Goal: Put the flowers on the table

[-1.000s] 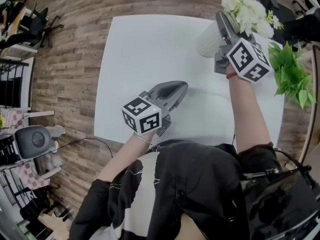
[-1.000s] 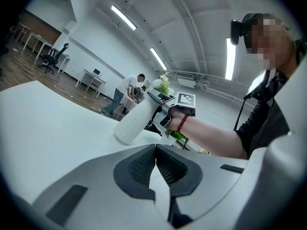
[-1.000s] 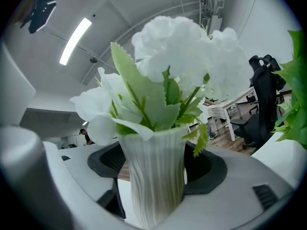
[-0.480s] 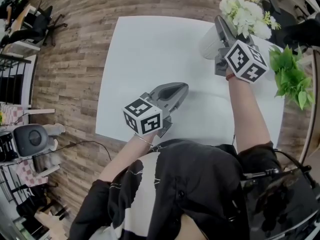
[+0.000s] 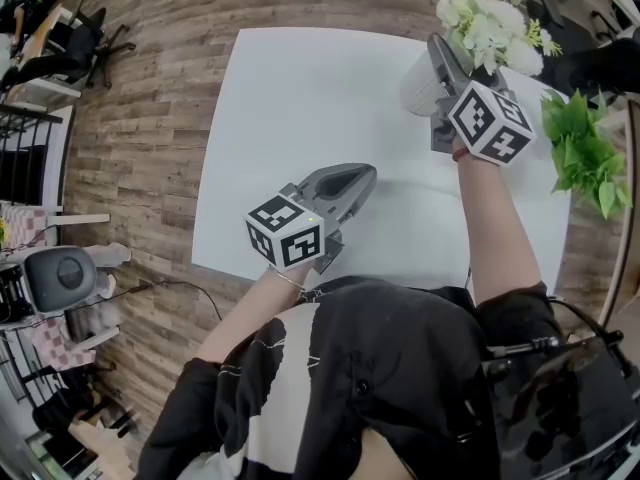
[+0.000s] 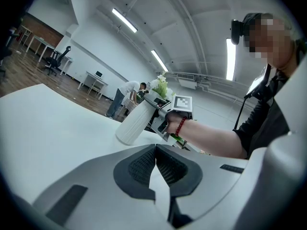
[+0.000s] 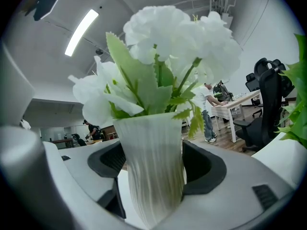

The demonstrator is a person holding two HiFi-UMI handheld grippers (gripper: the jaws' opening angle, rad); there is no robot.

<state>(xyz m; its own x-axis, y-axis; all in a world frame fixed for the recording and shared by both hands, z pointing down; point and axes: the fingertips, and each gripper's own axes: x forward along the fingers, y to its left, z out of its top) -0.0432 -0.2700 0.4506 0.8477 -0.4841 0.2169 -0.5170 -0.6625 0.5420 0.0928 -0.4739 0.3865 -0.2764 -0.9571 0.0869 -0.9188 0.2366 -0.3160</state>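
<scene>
White table (image 5: 300, 118), upper right: my right gripper (image 5: 440, 48) clamps the vase (image 5: 418, 86) of flowers (image 5: 485, 23); release outstanding. Left gripper (image 5: 366, 174) closed, empty.

Vase (image 5: 418, 86) half behind the right hand-held gripper (image 5: 442, 53) — its far side out of sight.

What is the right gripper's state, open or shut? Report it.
Shut on the white vase: in the right gripper view, the right gripper has both jaws pressed against the vase's ribbed sides, below the flowers.
</scene>
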